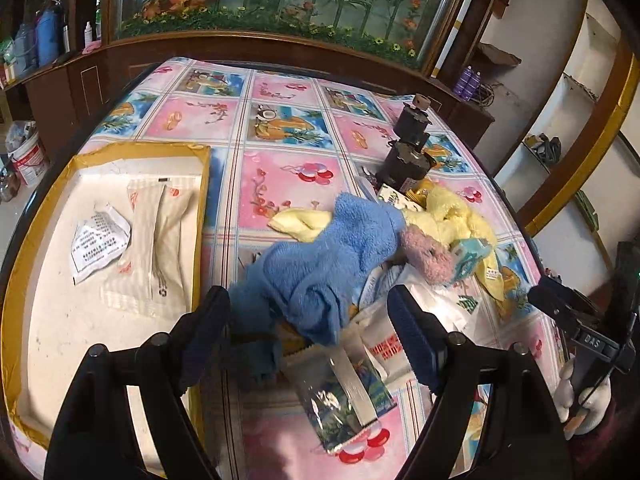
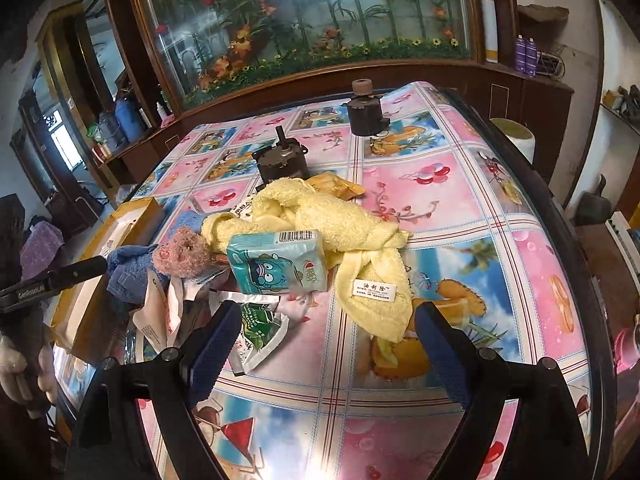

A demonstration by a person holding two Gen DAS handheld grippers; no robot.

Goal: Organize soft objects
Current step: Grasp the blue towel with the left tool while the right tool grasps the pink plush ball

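Note:
A blue towel (image 1: 320, 264) lies crumpled in the middle of the table, its near end between the tips of my open left gripper (image 1: 310, 320). Beside it sit a small pink plush (image 1: 430, 254), a teal tissue pack (image 1: 472, 256) and a yellow towel (image 1: 452, 212). In the right wrist view the yellow towel (image 2: 340, 220) with its white label drapes under the tissue pack (image 2: 280, 262), next to the pink plush (image 2: 184, 254) and blue towel (image 2: 132, 272). My right gripper (image 2: 326, 344) stands open just short of the yellow towel's hanging corner, holding nothing.
A shallow cardboard box (image 1: 120, 152) with packets inside sits at the left. Snack wrappers (image 1: 344, 396) lie under and before the pile. Two dark metal motors (image 2: 282, 160) (image 2: 364, 114) stand behind it. A wooden cabinet with a glass panel backs the table (image 2: 460, 184).

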